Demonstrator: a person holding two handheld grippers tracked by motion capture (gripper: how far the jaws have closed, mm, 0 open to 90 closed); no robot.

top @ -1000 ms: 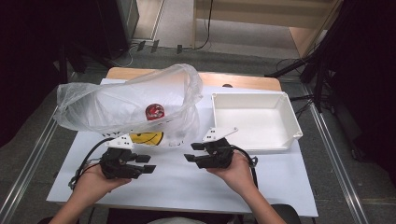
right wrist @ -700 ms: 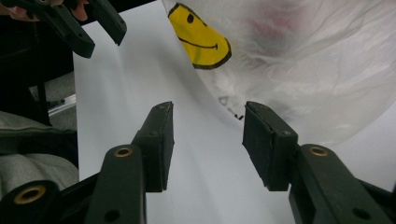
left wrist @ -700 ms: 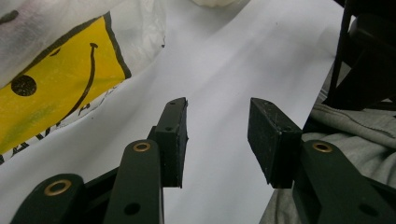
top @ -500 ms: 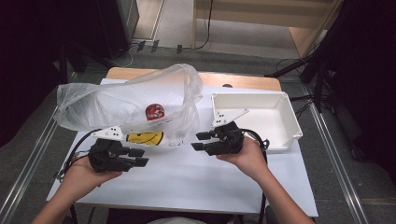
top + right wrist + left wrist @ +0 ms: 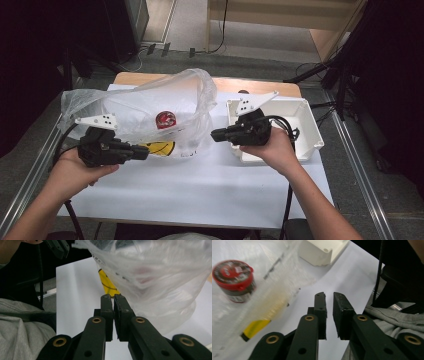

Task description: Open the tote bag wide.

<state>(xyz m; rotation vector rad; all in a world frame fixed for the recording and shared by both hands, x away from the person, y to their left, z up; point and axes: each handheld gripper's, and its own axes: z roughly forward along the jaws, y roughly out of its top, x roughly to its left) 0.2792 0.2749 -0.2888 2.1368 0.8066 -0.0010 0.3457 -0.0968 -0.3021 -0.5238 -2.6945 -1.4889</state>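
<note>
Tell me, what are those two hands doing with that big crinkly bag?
A person holds a black gripper in each hand above a white-covered table. The left gripper and right gripper have just been closing their jaws, with nothing between them. Both point toward a clear plastic bag with a red-lidded jar inside, but neither has hold of it yet. A white bin waits behind the right gripper.

clear plastic bag (image 5: pixel 145 102) w/ yellow smiley print, red-lidded jar (image 5: pixel 164 119), white bin (image 5: pixel 300 125), white bench (image 5: pixel 200 185), black tools
</note>
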